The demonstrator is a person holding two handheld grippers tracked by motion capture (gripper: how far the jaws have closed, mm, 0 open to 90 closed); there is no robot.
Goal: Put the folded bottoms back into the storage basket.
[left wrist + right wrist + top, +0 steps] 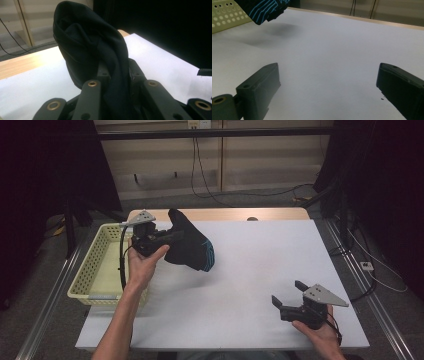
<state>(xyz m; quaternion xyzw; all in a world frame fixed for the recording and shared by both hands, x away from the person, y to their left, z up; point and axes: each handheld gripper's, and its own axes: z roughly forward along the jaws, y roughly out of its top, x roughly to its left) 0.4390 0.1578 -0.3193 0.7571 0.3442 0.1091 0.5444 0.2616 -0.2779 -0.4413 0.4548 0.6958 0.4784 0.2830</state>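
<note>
Pinching a bunched fold of the black garment (192, 245) in the left gripper (172, 236) jaws, lifted clear of the white surface (250, 270) at upper left beside the yellow basket (95, 270), risking slippage or snagging on the rim; right gripper (290, 296) jaws spread, idling at lower right.

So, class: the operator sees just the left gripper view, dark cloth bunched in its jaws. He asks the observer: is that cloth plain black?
Observer: No. The high view shows blue lines on the cloth, at its hanging end.
Operator: Is it off the table?
Observer: Yes. It hangs from the left gripper and throws a shadow on the table.
Operator: What lies beside my hand?
Observer: A yellow basket, at the table's left edge.
Operator: And the other gripper?
Observer: The right gripper is open, with nothing between its jaws.
</note>
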